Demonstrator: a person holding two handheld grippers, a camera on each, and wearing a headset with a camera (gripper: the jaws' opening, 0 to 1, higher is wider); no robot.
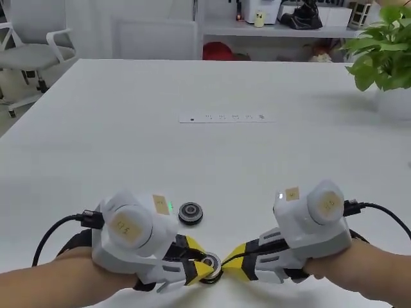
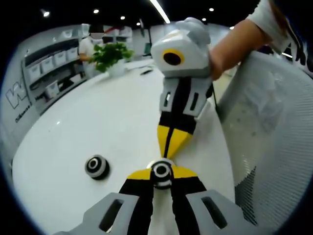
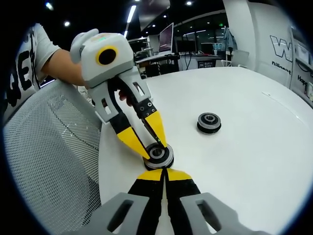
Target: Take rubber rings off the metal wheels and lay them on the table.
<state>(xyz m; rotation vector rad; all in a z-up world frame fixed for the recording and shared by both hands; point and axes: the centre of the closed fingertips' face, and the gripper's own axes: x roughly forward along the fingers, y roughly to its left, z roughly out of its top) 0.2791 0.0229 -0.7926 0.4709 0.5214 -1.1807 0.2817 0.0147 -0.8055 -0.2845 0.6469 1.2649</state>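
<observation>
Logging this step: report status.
Left gripper clamped on a wheel. Right gripper shut, tips at that wheel's rim. Second wheel lies apart on table, nothing blocking.

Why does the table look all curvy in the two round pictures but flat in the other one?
Left gripper view: a fisheye lens bends the table edge into an arc. Right gripper view: same bending; ceiling lights make bright dots. Head view: ordinary lens, so the table looks flat, evenly lit, and the loose wheel looks sharp.
</observation>
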